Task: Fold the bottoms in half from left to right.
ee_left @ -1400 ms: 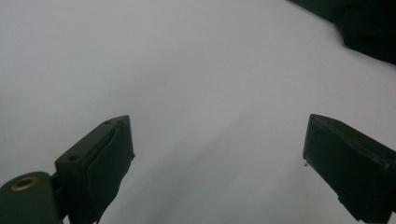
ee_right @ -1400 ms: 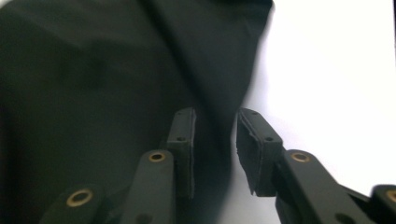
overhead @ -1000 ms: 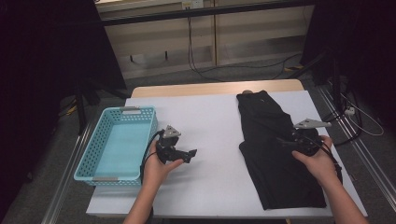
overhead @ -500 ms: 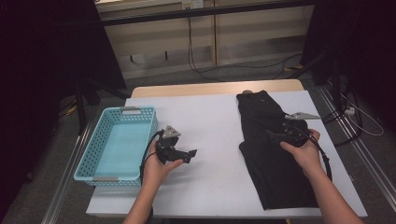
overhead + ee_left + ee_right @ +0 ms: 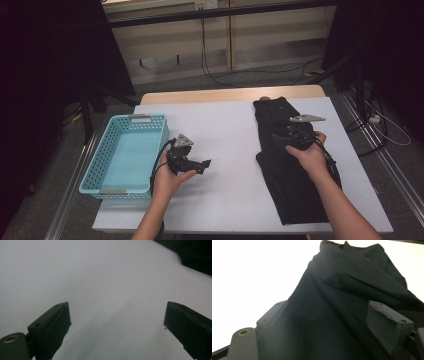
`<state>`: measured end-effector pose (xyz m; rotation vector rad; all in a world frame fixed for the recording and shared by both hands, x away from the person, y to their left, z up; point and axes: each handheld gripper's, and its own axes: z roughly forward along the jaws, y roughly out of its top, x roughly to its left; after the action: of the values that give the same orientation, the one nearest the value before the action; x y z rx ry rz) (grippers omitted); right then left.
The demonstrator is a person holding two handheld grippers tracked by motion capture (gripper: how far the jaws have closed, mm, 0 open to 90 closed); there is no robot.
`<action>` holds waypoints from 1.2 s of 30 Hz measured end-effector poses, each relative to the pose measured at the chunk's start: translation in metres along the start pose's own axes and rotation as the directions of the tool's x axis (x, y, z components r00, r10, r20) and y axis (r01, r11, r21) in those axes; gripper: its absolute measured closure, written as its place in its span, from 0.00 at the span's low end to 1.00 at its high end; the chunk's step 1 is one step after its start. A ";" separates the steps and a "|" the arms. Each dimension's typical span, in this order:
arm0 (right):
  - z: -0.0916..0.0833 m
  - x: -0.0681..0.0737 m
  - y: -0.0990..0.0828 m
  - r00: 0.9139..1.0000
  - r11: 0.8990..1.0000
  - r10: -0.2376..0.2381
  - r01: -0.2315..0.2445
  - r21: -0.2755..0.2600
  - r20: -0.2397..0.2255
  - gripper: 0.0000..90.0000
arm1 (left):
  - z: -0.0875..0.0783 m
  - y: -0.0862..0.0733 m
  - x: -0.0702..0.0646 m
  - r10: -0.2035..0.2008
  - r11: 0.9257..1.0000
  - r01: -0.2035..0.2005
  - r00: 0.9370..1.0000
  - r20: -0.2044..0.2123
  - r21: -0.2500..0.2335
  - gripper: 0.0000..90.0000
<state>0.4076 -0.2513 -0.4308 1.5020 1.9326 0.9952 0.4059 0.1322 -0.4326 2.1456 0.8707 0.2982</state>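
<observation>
- Scanning for brands, labels, writing: none legible on the basket, cloth or grippers.
- Blue mesh basket [image 5: 125,152] sits at the table's [image 5: 220,125] left edge w/ grey handles at both ends; its light blue floor shows bare.
- Black garment [image 5: 285,170] lies lengthwise on the table's right side, top end near the far edge, folds bunched there; in the right gripper view the dark cloth [image 5: 352,305] spreads under and ahead of the jaws.
- R gripper [image 5: 286,138] hovers over the garment's mid part, jaws just been opening, now spread wide; cloth is beneath them, pads not pinching it.
- L gripper [image 5: 202,165] held just right of the basket, over bare white tabletop; released, jaws wide apart, nothing between them in the left gripper view [image 5: 117,327].
</observation>
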 end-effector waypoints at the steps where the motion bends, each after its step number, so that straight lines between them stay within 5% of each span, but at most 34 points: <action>1: 0.001 0.002 0.001 1.000 1.000 -0.004 0.004 0.000 -0.001 0.21 | 0.000 0.000 0.000 0.001 1.000 -0.001 1.000 -0.001 0.000 0.08; 36: 0.026 0.023 0.001 1.000 0.999 -0.020 0.021 0.026 -0.013 0.18 | -0.003 -0.002 0.003 -0.014 1.000 0.014 1.000 -0.005 -0.006 0.08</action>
<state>0.4217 -0.2223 -0.4450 1.4908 1.9732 0.9759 0.4055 0.1369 -0.4325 2.1328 0.8861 0.2984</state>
